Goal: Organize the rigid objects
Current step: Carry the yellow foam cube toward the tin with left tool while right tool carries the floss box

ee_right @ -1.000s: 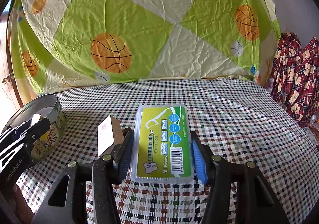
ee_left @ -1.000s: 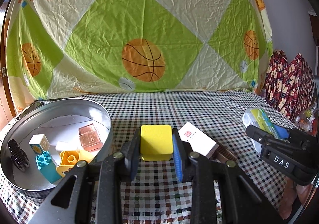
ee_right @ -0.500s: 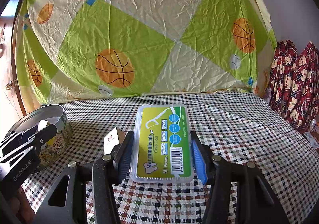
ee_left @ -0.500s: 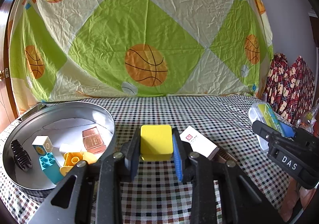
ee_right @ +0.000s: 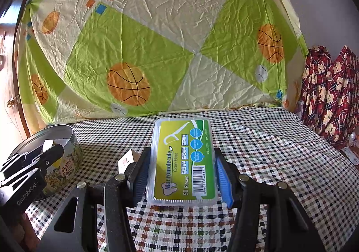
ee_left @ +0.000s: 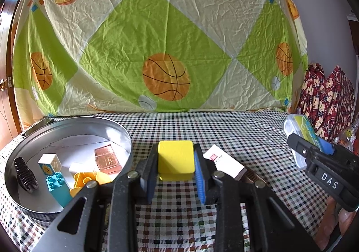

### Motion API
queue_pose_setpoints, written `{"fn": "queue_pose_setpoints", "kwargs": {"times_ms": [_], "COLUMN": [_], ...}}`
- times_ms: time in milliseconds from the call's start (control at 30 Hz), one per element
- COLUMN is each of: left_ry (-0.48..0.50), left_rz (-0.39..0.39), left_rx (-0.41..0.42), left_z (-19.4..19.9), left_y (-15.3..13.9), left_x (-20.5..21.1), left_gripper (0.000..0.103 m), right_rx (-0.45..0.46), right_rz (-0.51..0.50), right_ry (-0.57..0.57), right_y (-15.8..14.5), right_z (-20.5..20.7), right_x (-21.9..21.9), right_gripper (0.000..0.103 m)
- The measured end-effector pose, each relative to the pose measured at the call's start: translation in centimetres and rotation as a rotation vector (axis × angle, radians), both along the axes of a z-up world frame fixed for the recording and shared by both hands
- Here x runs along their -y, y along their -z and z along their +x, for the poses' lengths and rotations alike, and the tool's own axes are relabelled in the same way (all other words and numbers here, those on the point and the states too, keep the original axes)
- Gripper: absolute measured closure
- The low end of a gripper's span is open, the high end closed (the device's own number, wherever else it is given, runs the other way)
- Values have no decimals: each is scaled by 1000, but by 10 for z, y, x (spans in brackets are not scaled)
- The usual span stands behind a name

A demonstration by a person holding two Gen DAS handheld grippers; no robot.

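A yellow block (ee_left: 175,160) is pinched by the left tongs (ee_left: 175,175) beside the round tin (ee_left: 125,137), while a floss-pick box (ee_right: 182,160) is pinched by the right tongs (ee_right: 181,175).

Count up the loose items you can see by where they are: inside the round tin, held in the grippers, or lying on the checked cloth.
In the round tin: 6, some overlapping (black hair clip, white block, teal brick, yellow piece, copper-coloured block, white piece)
Held: 2 (yellow block, floss pick box)
On the checked cloth: 1 (white card box)
Total: 9
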State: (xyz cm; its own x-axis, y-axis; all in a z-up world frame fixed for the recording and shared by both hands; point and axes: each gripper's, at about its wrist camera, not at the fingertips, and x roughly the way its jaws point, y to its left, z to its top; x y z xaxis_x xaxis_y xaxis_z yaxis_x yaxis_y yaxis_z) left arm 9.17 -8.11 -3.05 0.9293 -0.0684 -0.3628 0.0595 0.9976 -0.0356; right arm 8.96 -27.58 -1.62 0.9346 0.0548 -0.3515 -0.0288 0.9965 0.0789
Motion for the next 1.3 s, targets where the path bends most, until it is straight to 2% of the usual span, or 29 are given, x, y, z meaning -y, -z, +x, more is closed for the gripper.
{"fn": "queue_pose_setpoints", "kwargs": {"times_ms": [400,1300], "left_ry": [-7,-93], "left_rz": [-44,-104], "left_rx": [28,16], "left_z": [-6,-6], "left_y": [-3,1], "left_x": [-13,-67], "left_gripper": [75,75], "right_rx": [84,103], "right_rz": [29,10], "right_ry": [-33,-193], "right_y": [-6,-7], "right_z": [-13,-7], "right_x": [-5,-75], "right_gripper": [47,47]}}
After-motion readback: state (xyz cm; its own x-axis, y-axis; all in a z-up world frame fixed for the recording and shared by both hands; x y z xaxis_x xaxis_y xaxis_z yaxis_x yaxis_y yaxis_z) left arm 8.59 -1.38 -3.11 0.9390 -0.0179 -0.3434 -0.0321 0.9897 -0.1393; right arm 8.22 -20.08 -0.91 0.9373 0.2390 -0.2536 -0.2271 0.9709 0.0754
